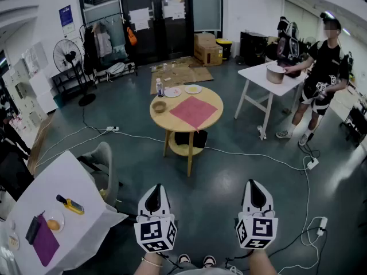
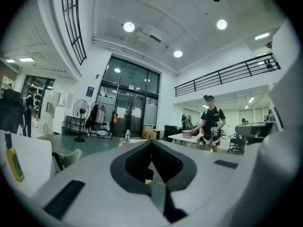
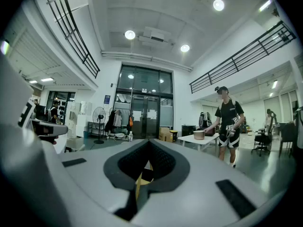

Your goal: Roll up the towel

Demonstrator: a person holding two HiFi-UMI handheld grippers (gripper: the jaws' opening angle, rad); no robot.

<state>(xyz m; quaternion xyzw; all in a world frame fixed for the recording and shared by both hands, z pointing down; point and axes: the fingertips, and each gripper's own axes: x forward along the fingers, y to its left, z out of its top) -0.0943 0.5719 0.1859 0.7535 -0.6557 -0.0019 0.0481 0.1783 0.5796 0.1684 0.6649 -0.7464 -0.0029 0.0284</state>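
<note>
A pink-red towel [image 1: 193,111] lies flat and unrolled on a round yellow wooden table [image 1: 213,121] in the middle of the room, well ahead of me. My left gripper [image 1: 155,191] and right gripper [image 1: 256,189] are held level at the bottom of the head view, far short of the table, both shut with nothing between the jaws. In the left gripper view the closed left gripper [image 2: 151,148] fills the lower half of the picture. The right gripper [image 3: 149,148] does the same in its own view.
On the round table stand a bottle [image 1: 160,87], a small bowl [image 1: 159,106] and two plates [image 1: 193,89]. A white-draped table [image 1: 80,176] sits at lower left, a chair [image 1: 103,165] beside it. A person [image 1: 321,76] stands at a white table [image 1: 258,73] with a pot [image 1: 276,73]. Cables [image 1: 264,156] cross the floor.
</note>
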